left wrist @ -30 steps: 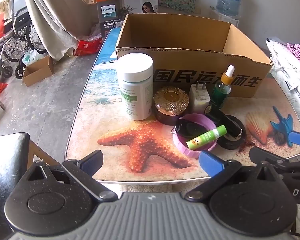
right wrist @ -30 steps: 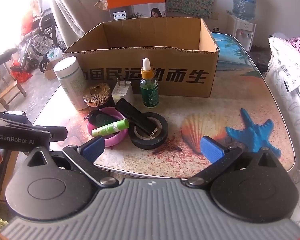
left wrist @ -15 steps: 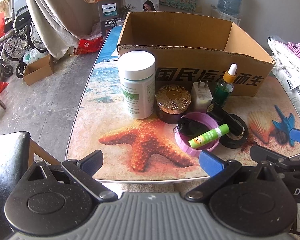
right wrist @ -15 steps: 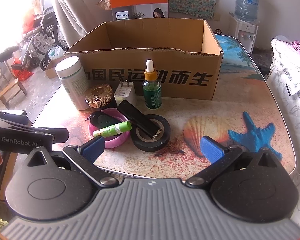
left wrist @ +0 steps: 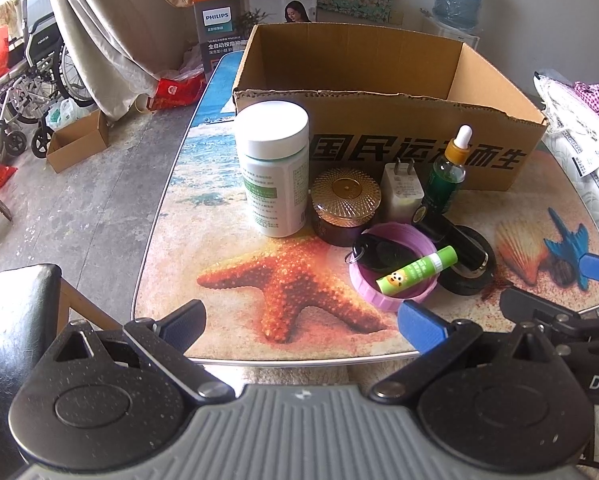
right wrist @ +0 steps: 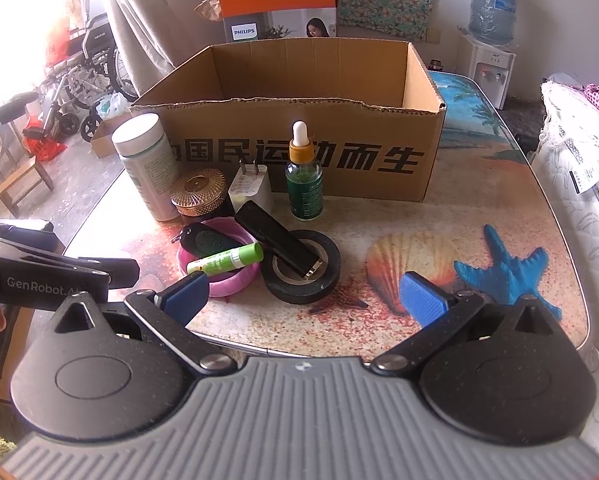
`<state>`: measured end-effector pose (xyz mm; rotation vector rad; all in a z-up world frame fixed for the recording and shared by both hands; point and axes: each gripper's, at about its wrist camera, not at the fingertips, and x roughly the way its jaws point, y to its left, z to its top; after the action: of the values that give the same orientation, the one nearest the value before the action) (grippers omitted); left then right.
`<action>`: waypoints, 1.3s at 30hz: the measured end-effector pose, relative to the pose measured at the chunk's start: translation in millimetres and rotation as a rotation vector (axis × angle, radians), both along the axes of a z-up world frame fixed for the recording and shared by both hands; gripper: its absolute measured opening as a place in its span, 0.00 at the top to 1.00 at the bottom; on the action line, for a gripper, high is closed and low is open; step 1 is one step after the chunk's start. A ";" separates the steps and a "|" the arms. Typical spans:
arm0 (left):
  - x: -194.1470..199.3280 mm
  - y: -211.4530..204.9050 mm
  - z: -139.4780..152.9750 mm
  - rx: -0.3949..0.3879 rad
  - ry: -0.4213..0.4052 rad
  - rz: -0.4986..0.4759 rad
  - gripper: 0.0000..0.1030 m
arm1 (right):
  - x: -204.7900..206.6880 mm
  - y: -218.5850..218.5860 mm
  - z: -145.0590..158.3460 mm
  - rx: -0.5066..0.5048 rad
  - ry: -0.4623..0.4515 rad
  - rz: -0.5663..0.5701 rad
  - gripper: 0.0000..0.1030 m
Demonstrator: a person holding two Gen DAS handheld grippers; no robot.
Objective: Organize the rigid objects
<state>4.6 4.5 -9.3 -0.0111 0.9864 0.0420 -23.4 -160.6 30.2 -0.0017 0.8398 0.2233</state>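
Glossy printed counter (left wrist: 227, 264); matt corrugated cardboard box (right wrist: 339, 120) with a rough torn rim; ribbed, shiny gold jar lid (left wrist: 345, 192), perhaps metal; smooth white plastic bottle (left wrist: 273, 168); matt black tape roll (right wrist: 303, 268).

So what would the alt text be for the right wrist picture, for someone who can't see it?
An open right gripper hovers at a beach-print table's near edge. Ahead, small items cluster before an open cardboard box: a white bottle, dropper bottle, pink lid and black tape roll.

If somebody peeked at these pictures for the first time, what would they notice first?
Probably the big open brown cardboard box at the back of the beach-print table. In front of it huddles a bunch of small things, like the tall white-lidded bottle and the green lip balm stick lying across a pink ring.
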 end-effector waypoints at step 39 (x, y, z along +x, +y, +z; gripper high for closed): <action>-1.5 -2.1 -0.1 0.014 0.009 0.000 0.00 | -0.1 2.2 2.4 -0.008 -0.008 0.011 0.01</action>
<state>3.1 2.4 -9.4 0.0020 0.9955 0.0485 -23.5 -158.4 32.6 -0.0141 0.8332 0.2300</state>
